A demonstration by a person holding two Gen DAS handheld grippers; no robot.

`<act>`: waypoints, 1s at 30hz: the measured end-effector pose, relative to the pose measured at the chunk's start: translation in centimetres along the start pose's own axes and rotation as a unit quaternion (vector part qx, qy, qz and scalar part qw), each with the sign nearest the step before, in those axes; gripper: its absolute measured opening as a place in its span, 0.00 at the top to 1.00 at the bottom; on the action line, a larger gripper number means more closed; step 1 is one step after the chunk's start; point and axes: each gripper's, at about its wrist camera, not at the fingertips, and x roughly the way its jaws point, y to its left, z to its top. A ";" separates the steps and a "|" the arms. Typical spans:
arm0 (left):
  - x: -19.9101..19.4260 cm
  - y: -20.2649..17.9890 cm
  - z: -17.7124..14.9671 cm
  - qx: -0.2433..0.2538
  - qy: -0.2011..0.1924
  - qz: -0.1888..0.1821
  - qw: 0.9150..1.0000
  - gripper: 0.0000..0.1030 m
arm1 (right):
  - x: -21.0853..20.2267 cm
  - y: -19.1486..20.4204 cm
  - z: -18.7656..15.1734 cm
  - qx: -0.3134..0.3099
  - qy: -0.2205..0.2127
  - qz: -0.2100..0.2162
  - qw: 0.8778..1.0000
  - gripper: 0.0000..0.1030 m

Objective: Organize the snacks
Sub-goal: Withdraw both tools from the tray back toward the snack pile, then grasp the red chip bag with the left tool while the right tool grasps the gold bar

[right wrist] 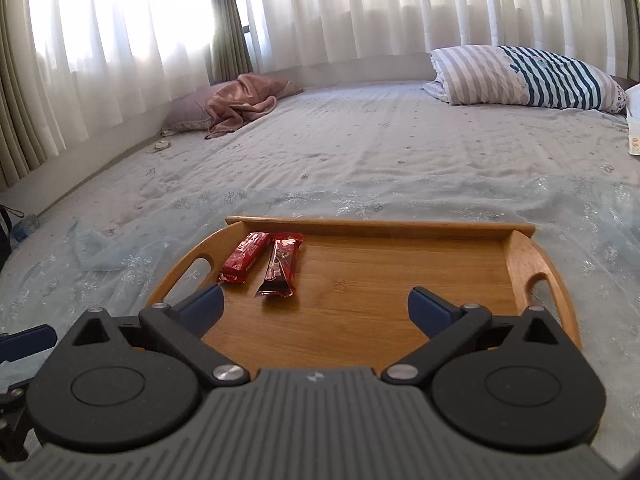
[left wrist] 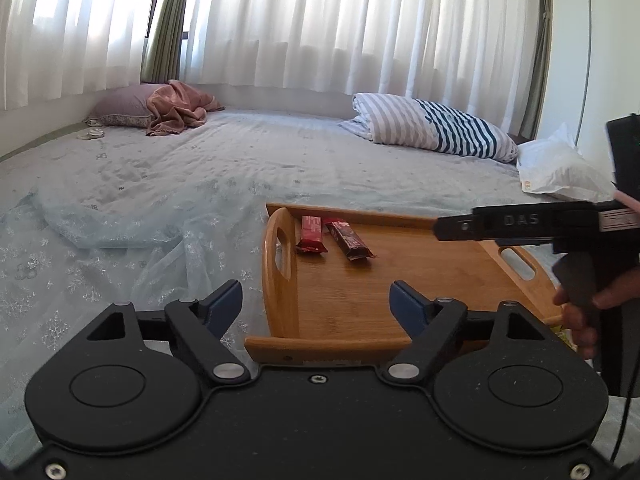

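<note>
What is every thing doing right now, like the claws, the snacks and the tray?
Left claw: open, nothing in it.
Right claw: open, nothing in it.
Wooden tray with cut-out handles: flat on the bed, mostly bare.
Bright red snack bar: lying sealed in the tray.
Dark red snack bar: lying sealed beside it.
Striped pillow: lying on the bed.
Pink blanket: crumpled.

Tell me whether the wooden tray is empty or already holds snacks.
Not empty. The wooden tray holds two wrapped bars lying flat side by side at its far left: a red bar and a darker red bar. The rest is bare wood.
</note>
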 end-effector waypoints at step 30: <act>-2.4 -1.8 -5.7 -0.001 0.041 -0.056 0.998 0.00 | -12.1 -2.8 -14.1 0.046 0.075 -0.059 0.994 0.07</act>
